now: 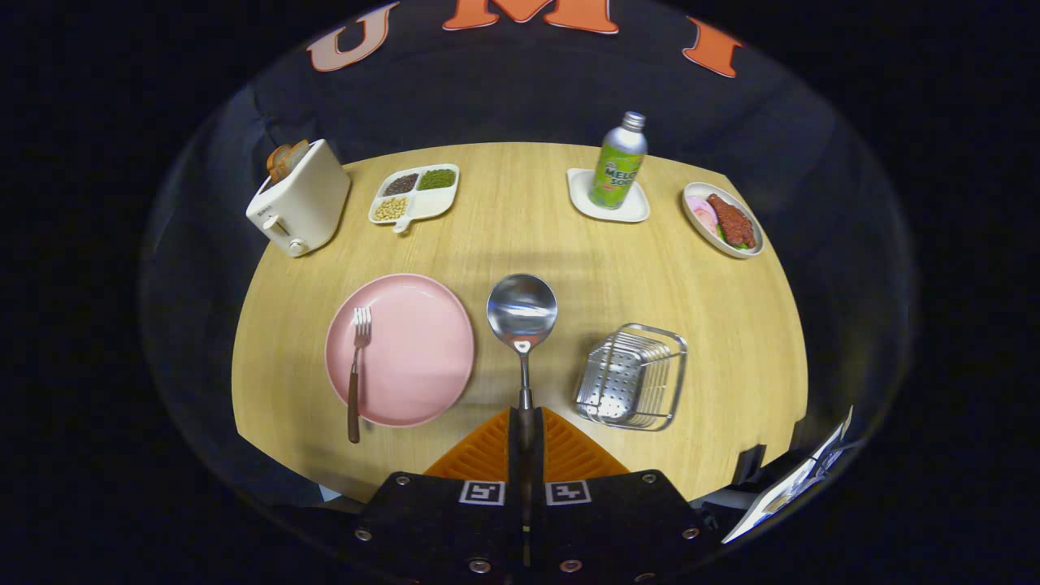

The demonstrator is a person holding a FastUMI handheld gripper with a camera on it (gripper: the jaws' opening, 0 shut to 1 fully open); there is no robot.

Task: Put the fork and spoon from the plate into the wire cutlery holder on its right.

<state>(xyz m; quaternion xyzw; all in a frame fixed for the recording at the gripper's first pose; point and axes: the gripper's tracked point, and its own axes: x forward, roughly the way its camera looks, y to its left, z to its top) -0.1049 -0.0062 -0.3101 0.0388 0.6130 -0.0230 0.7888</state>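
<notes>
My gripper (524,435) is shut on the dark handle of the spoon (522,313), which sticks out straight ahead of the fingers with its shiny bowl lifted above the table, between the plate and the holder. The pink plate (414,357) lies to the left of the fingers. On its left part rests the fork (356,370), tines pointing away, its brown handle hanging over the near rim. The wire cutlery holder (634,375) stands to the right of the fingers and holds nothing.
A wooden table (528,236) carries a white toaster (299,207) with bread at the far left, a divided dish of beans (414,193), a green bottle (619,162) on a white coaster, and a bowl of food (723,219) at the far right.
</notes>
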